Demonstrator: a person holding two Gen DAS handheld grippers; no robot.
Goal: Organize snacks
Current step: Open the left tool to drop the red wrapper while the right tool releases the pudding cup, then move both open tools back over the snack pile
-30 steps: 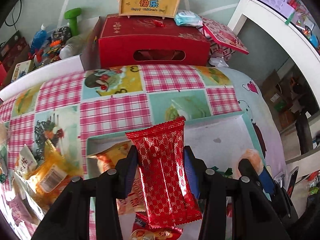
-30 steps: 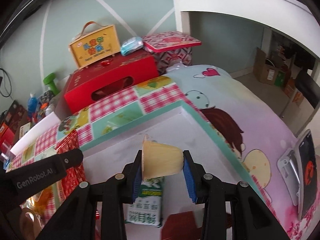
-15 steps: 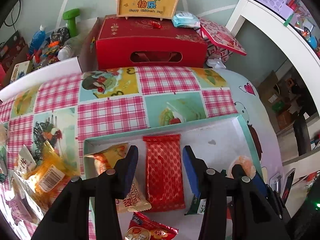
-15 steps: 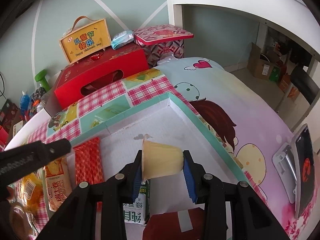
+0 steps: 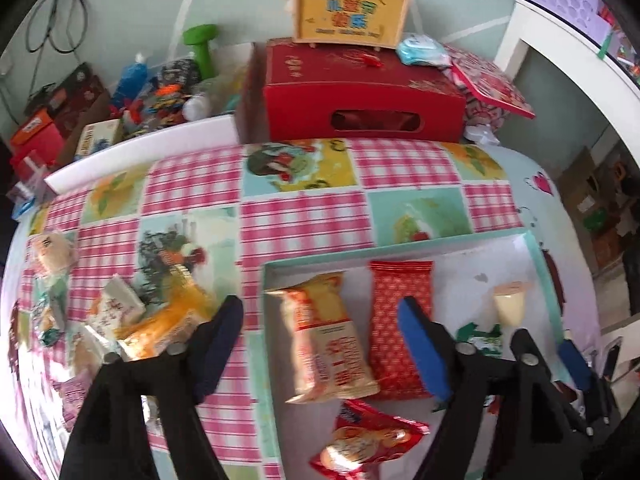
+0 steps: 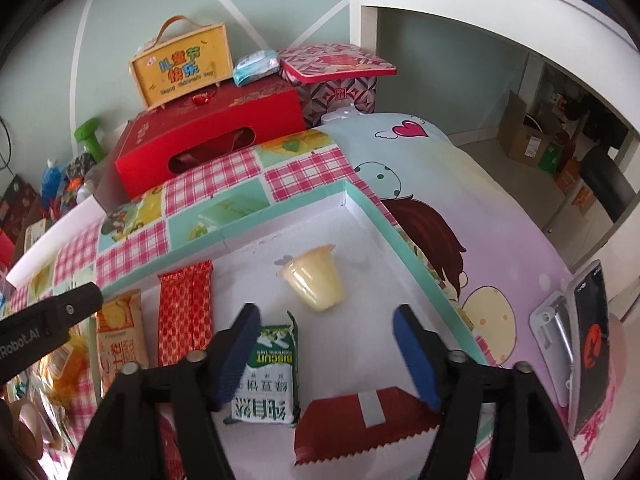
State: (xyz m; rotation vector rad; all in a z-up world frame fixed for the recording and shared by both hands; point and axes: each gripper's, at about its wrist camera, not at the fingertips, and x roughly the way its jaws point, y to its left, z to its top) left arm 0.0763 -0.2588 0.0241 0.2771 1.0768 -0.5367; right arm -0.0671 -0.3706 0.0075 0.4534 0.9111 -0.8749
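A shallow white tray with a teal rim (image 5: 400, 246) (image 6: 360, 200) lies on the checked cloth. In it lie a red patterned pack (image 5: 400, 320) (image 6: 184, 312), an orange-yellow pack (image 5: 324, 332), a green biscuit pack (image 6: 268, 376) and a pale jelly cup (image 6: 316, 280) (image 5: 510, 304) on its side. My left gripper (image 5: 320, 312) hovers over the tray's left part, its jaws opening and pressing on nothing. My right gripper (image 6: 326, 314) hangs just behind the jelly cup, its jaws also opening, with the cup lying free on the tray floor.
Several loose snacks (image 5: 160, 320) lie on the cloth left of the tray. A red gift box (image 5: 360, 96) and a yellow case (image 5: 350, 12) stand at the back. A phone on a stand (image 6: 588, 340) lies to the right, and a white desk (image 6: 480, 0) stands beyond.
The red pack left my left gripper and now lies flat in the tray; those jaws spread wide and shifted left. My right gripper opened and the jelly cup dropped onto the tray floor.
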